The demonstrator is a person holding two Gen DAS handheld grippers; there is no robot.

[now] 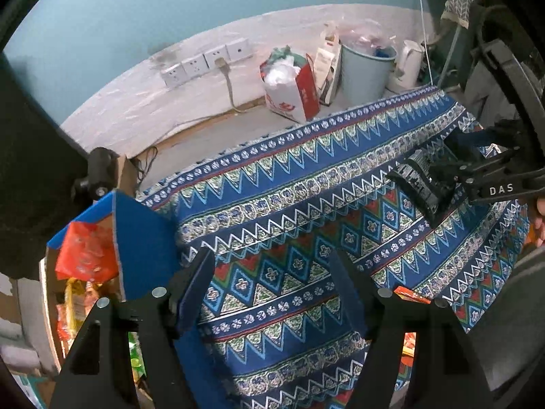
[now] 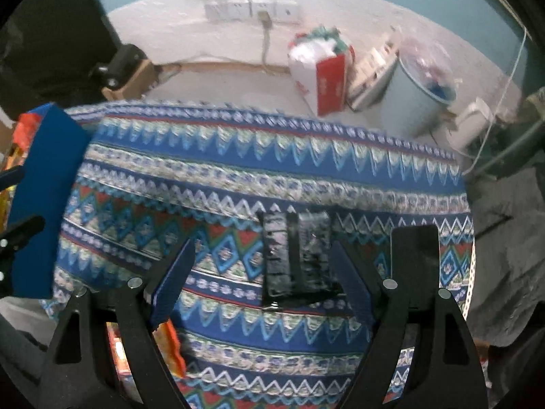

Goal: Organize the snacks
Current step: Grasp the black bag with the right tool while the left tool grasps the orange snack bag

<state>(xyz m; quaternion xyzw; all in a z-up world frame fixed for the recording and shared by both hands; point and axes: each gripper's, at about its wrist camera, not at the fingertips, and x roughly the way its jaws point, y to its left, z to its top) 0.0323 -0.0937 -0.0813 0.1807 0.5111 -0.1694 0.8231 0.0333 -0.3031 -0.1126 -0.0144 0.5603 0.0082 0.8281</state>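
Observation:
A black snack packet (image 2: 298,259) with pale print lies between the wide-apart fingers of my right gripper (image 2: 262,269), over the patterned blue cloth (image 2: 238,156). In the left wrist view the same packet (image 1: 420,184) sits at the tip of the right gripper (image 1: 453,177) at the right edge. Whether the packet rests on the cloth or hangs from a finger I cannot tell. My left gripper (image 1: 272,283) is open and empty above the cloth. A blue-sided box (image 1: 139,238) at the left holds red (image 1: 87,252) and yellow snack bags.
An orange snack wrapper (image 2: 168,347) lies at the cloth's near edge. Behind the table, on the floor, stand a red and white paper bag (image 1: 293,92), a pale bucket (image 1: 366,75) and a white kettle (image 1: 407,64). Wall sockets (image 1: 204,63) sit above.

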